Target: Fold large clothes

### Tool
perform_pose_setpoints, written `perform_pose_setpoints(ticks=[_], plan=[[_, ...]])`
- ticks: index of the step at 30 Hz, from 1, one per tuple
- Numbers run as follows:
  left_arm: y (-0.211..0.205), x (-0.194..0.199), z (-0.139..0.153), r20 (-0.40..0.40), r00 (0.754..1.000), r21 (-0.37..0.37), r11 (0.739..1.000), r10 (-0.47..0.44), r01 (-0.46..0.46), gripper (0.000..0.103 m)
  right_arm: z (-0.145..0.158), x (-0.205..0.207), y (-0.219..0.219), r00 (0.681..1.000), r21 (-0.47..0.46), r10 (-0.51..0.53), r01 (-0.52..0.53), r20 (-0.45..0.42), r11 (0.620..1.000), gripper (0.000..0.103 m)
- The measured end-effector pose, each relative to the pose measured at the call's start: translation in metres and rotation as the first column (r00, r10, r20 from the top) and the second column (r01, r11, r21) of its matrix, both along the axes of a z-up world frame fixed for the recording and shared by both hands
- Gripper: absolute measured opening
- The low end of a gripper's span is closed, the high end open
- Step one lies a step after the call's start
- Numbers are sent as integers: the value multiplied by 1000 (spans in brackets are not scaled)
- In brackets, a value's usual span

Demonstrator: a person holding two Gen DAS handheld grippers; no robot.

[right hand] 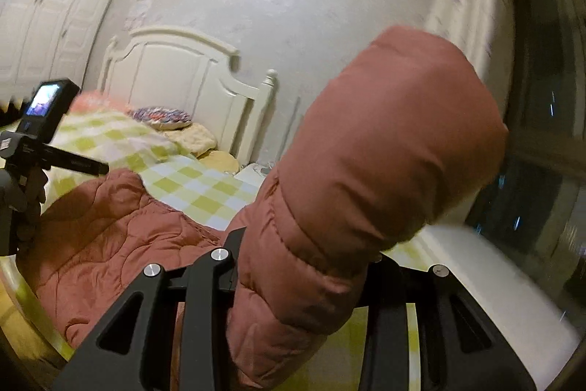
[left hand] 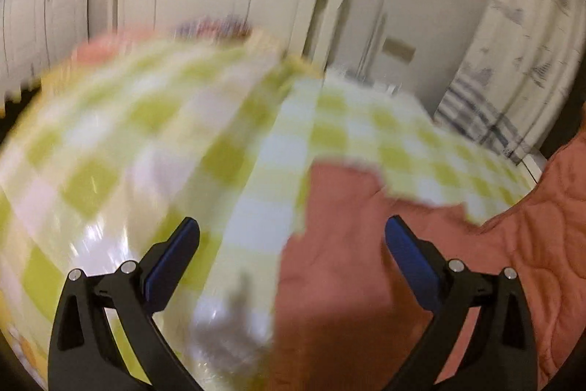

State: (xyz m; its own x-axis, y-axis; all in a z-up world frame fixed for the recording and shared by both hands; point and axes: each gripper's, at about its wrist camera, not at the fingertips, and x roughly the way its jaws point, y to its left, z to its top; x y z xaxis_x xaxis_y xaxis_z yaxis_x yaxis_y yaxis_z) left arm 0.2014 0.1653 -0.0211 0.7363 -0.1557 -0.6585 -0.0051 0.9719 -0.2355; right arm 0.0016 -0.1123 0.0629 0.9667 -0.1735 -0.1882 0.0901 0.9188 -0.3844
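A large rust-pink quilted jacket (left hand: 348, 262) lies on a bed covered by a yellow-green checked sheet (left hand: 146, 141). My left gripper (left hand: 293, 237) is open and empty, its blue-padded fingers (left hand: 172, 262) spread above the jacket's edge and the sheet. In the right wrist view my right gripper (right hand: 304, 266) is shut on a puffy sleeve (right hand: 384, 152) of the jacket and holds it raised above the bed; the rest of the jacket (right hand: 110, 237) lies spread at the left. The left gripper (right hand: 44, 149) shows at the far left there.
A white headboard (right hand: 175, 76) and pillows (right hand: 161, 116) stand at the bed's far end. White wardrobes (right hand: 47, 17) line the left wall. A dark window (right hand: 542, 134) and a white ledge (right hand: 494, 281) are on the right. A striped cloth (left hand: 472, 112) lies beyond the bed.
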Motion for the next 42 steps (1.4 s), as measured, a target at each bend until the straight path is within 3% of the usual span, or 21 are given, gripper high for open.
perform_pose_setpoints(ticks=[3, 5, 8, 10, 13, 15, 18, 19, 22, 24, 26, 28, 31, 32, 35, 38, 40, 42], plan=[[9, 8, -30, -66, 997, -166, 986, -46, 34, 100, -7, 6, 51, 999, -176, 38, -40, -11, 984, 35], [12, 8, -31, -51, 998, -200, 979, -48, 37, 99, -20, 13, 85, 997, -310, 65, -71, -30, 948, 35], [10, 9, -35, -44, 997, -221, 974, -62, 50, 99, -51, 23, 142, 989, -449, 121, -149, -91, 881, 35], [18, 8, -45, -63, 996, -294, 955, -67, 45, 99, -82, 31, 181, 974, -517, 162, -221, -158, 827, 35], [32, 8, -54, -94, 994, -316, 949, -49, 17, 92, -131, 42, 210, 975, -643, 114, -212, -190, 736, 39], [33, 6, -53, -94, 993, -265, 963, -70, 43, 92, -141, 43, 209, 973, -652, 113, -218, -200, 726, 40], [48, 2, -44, -102, 991, -137, 988, -81, 67, 99, -129, 38, 194, 968, -604, 143, -240, -204, 760, 39], [56, 1, -40, -98, 993, -131, 990, -63, 50, 99, -128, 34, 190, 967, -606, 165, -251, -195, 755, 39], [106, -15, -9, -24, 992, -133, 983, 124, -126, 98, -134, 17, 177, 958, -633, 232, -286, -169, 719, 38], [122, -27, 14, 39, 989, -158, 978, 143, -135, 98, -134, 1, 163, 943, -615, 304, -323, -139, 720, 37], [121, -40, 39, 112, 985, -135, 984, 133, -118, 98, -133, -7, 153, 936, -604, 334, -332, -114, 725, 36], [105, -53, 61, 174, 982, -113, 992, 73, -54, 98, -128, -12, 143, 936, -590, 344, -317, -70, 742, 35], [67, -63, 74, 205, 978, -114, 992, -34, 58, 100, -117, -18, 131, 934, -540, 356, -311, -23, 782, 35], [50, -63, 78, 210, 975, -102, 990, -75, 98, 101, -115, -21, 127, 928, -533, 371, -328, -30, 780, 35], [-6, -54, 90, 203, 960, 16, 981, -191, 192, 101, -127, -37, 117, 910, -595, 412, -356, -45, 721, 35], [-46, -48, 100, 174, 949, 139, 960, -265, 242, 101, -143, -50, 114, 900, -610, 434, -370, -46, 701, 36], [-74, -44, 102, 109, 938, 212, 929, -330, 302, 101, -154, -53, 106, 896, -642, 441, -369, -52, 672, 39], [-100, -39, 85, 14, 927, 290, 889, -374, 354, 101, -166, -56, 103, 892, -679, 448, -364, -57, 637, 47]])
